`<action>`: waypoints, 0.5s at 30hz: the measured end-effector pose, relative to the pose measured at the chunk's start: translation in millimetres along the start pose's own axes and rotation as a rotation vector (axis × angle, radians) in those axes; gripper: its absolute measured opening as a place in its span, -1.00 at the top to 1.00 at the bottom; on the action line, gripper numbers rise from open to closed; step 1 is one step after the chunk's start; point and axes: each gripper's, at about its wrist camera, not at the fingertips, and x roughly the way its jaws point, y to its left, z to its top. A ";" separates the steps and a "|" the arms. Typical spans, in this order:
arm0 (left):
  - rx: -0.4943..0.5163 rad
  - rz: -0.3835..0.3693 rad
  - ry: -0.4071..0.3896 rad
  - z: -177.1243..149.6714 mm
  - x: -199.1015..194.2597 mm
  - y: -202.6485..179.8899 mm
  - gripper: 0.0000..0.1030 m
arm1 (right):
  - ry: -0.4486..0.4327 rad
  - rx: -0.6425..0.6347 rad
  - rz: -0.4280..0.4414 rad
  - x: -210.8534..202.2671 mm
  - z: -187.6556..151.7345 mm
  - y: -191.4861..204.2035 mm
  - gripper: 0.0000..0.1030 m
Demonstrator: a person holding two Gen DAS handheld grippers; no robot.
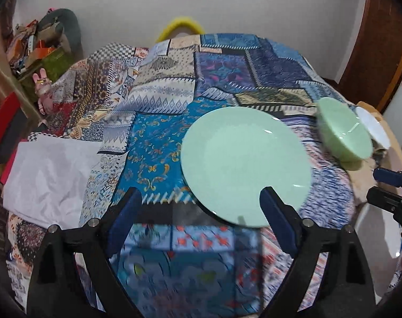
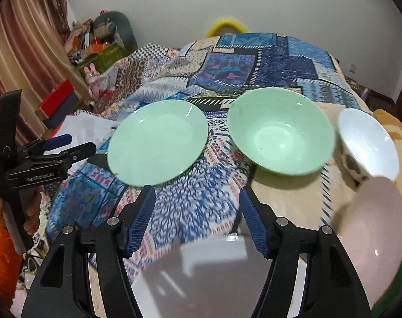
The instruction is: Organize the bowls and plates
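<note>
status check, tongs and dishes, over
Left tongs open, empty, over green plate rim. Right tongs open, empty, short of green bowl. White bowl and pink dish alongside. Nothing blocking.

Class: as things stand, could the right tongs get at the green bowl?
Probably yes. The right tongs are open and empty, and the green bowl lies just ahead of them on the cloth, with nothing between. The green plate and white bowl stand clear beside it.
</note>
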 end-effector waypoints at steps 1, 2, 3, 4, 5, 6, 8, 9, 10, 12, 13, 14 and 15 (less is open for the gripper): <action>-0.004 -0.007 0.007 3.5 10.0 4.8 -0.77 | 0.011 0.002 0.002 7.4 2.9 0.8 -0.21; -0.006 -0.012 0.014 5.7 16.3 7.6 -0.77 | 0.022 0.005 0.008 14.2 5.4 1.4 -0.21; -0.009 -0.017 0.025 9.2 25.7 11.5 -0.77 | 0.031 0.009 0.013 18.9 7.2 1.5 -0.21; -0.012 -0.017 0.029 11.0 30.4 13.4 -0.76 | 0.043 0.014 0.018 25.9 9.3 2.2 -0.21; -0.017 -0.020 0.035 14.0 38.3 16.5 -0.74 | 0.054 0.015 0.026 30.9 10.8 3.2 -0.20; -0.021 -0.025 0.041 16.3 45.1 19.4 -0.66 | 0.060 0.017 0.031 35.9 12.6 4.3 -0.19; -0.028 -0.031 0.053 20.9 57.6 25.1 -0.51 | 0.068 0.017 0.028 42.9 15.4 5.2 -0.03; -0.033 -0.041 0.062 23.2 64.1 27.8 -0.38 | 0.080 0.015 0.034 48.2 17.1 6.3 0.03; -0.040 -0.053 0.071 25.3 70.2 29.9 -0.33 | 0.090 0.016 0.036 51.4 18.4 6.5 0.11; -0.047 -0.075 0.089 28.1 79.3 32.3 -0.07 | 0.106 0.020 0.038 59.4 20.4 7.0 0.20; -0.047 -0.086 0.102 29.8 84.3 32.8 0.08 | 0.112 0.021 0.036 63.0 20.8 7.1 0.24; -0.046 -0.097 0.117 31.0 89.6 32.7 0.15 | 0.112 0.023 0.029 65.9 21.2 6.4 0.26; -0.046 -0.104 0.124 31.9 93.2 32.4 0.19 | 0.114 0.024 0.022 69.0 22.0 5.4 0.27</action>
